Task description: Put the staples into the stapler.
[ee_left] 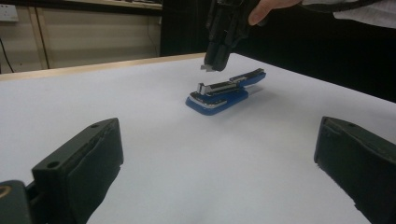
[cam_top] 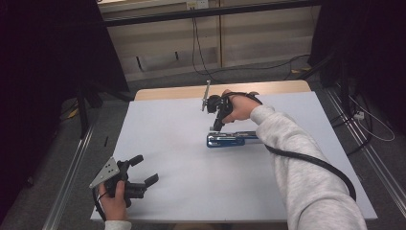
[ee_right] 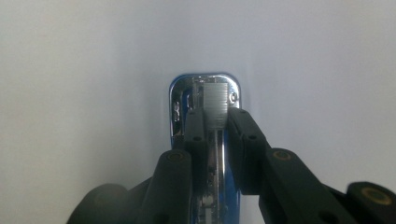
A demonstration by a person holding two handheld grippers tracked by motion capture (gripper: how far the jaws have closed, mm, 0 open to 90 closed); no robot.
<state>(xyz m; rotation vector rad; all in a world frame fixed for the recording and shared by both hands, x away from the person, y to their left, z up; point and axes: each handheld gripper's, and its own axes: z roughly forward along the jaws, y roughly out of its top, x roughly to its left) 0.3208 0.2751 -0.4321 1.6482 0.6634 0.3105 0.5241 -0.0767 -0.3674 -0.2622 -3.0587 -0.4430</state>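
Right gripper (ee_right: pixel 215 128) fingers pinch staple strip (ee_right: pixel 215 108) above stapler (ee_right: pixel 180 100).

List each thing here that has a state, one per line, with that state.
Stapler: lying flat on the table, opened, metal track exposed.
Strip of staples: pinched in the right gripper, above the stapler.
Left gripper: open, empty, low over the table.

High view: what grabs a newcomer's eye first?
The blue stapler lying opened near the middle of the white table, with the right gripper poised just above its near end, pinching a small strip of staples. Next, the left gripper resting wide open at the table's near left corner.
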